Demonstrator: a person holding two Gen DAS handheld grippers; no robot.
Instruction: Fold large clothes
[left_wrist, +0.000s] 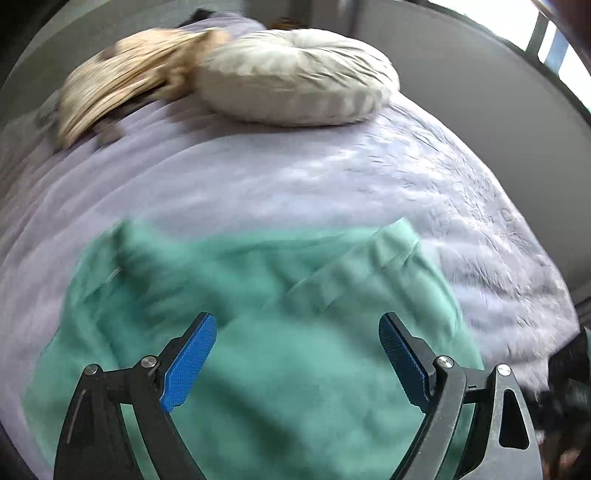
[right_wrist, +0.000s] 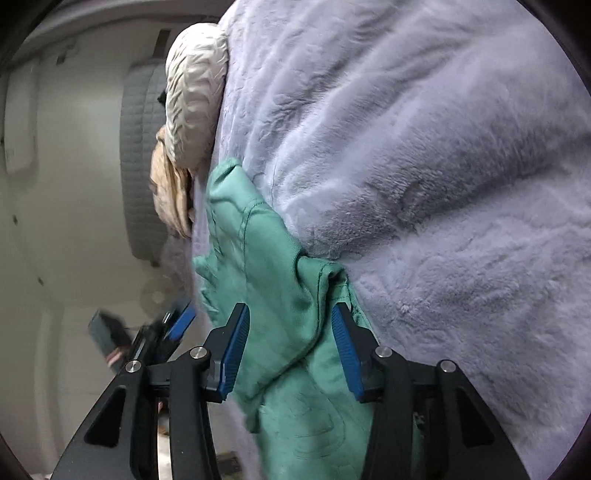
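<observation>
Not much folded yet: the green sweatshirt (left_wrist: 280, 295) is laid rumpled on the bed (left_wrist: 295, 177), left hand-held gripper (left_wrist: 297, 354) spread above it, right hand-held gripper (right_wrist: 290, 350) spread around a bunched edge.

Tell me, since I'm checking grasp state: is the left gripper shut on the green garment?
No. In the left wrist view the left gripper is wide open above the green garment, with nothing between its pads.

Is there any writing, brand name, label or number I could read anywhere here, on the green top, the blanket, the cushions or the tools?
None can be read.
Green sweatshirt: no print or tag visible.
Lilac blanket: only an embossed pattern.
Round cushion: plain.
Blue fingers: ribbed texture, no markings.
</observation>
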